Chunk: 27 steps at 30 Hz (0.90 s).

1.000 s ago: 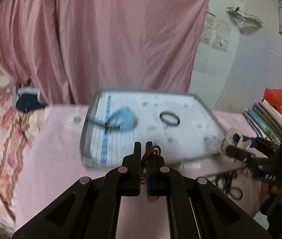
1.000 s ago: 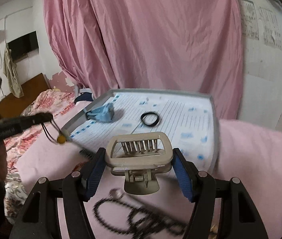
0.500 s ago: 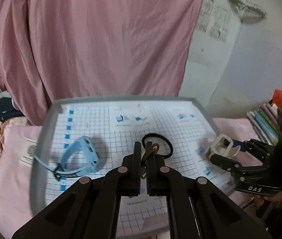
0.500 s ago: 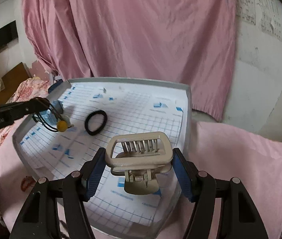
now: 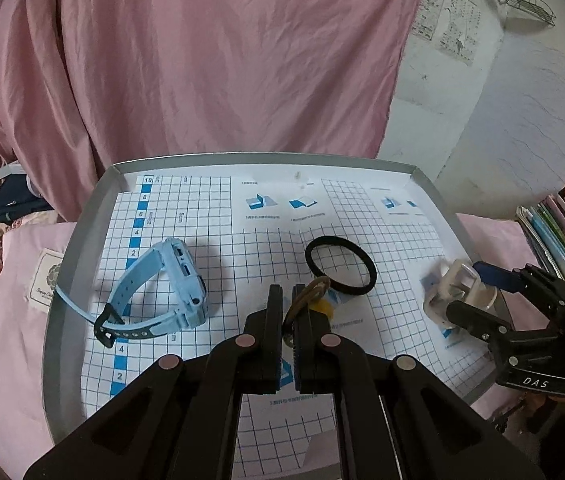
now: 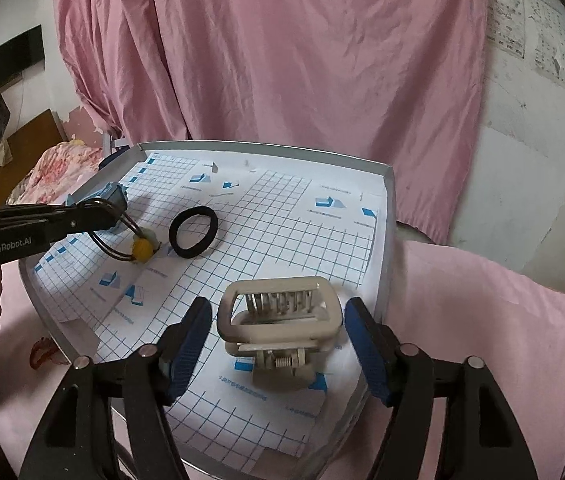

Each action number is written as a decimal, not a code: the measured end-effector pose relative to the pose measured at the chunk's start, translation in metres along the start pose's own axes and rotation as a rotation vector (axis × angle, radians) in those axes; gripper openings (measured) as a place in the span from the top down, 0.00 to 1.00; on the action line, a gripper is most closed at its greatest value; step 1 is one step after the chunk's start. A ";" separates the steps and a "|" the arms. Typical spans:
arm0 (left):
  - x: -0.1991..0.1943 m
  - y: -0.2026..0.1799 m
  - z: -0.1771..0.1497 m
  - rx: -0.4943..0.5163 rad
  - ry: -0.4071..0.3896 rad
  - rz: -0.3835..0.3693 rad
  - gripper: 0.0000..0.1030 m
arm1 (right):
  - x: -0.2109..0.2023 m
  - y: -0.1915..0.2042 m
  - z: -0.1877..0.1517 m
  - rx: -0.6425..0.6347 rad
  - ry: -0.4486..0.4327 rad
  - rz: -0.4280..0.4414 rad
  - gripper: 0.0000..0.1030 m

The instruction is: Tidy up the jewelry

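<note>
- The right tool (image 6: 276, 338) has just let go: half a second ago its blue pads pinched the beige hair claw clip (image 6: 278, 328) on both sides, and now they stand wide, clear of it on either side.
- The claw clip rests on the gridded paper in the near right part of the grey tray (image 6: 389, 216), tilted a little. The left wrist view shows it blurred at the tray's right edge (image 5: 456, 294), between the open pads.
- That suggests the clip's placing is done, and the right tool looks free to back away for another piece.
- The left tool (image 5: 287, 308) stays nearly closed on a thin brown hair tie with a yellow bead (image 6: 141, 249). A second ago it was short of the tray; now it hangs over the tray's middle.
- In the right wrist view the bead seems to touch the paper, just beside the black elastic hair band (image 6: 194, 232); I cannot tell whether it bears any weight.
- By my reading this tie is the next item to set down, and opening the left tool would finish it.
- The light-blue wristwatch (image 5: 162, 292) lies on its side in the left part of the tray, its place unchanged over the last half second.
- The tray sits on a pink cloth covering the desk (image 6: 482, 304).
</note>
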<state>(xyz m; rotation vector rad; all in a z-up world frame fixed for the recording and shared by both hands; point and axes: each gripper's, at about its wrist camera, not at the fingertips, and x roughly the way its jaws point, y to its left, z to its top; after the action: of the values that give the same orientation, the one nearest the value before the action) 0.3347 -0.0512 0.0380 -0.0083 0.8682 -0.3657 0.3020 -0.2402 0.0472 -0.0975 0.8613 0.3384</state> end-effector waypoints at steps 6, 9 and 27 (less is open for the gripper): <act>-0.010 0.001 -0.003 -0.040 -0.008 -0.014 0.64 | -0.012 0.001 -0.002 -0.012 -0.012 -0.018 0.23; -0.020 0.000 -0.003 -0.056 -0.036 -0.020 0.55 | -0.022 0.002 -0.006 -0.016 -0.018 -0.035 0.11; -0.114 -0.013 -0.057 -0.079 -0.345 0.057 0.01 | -0.116 0.022 -0.059 0.034 -0.199 -0.101 0.00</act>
<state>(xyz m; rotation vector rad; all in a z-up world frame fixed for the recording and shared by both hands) 0.2214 -0.0193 0.0878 -0.1161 0.5393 -0.2657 0.1822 -0.2622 0.0979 -0.0740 0.6623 0.2341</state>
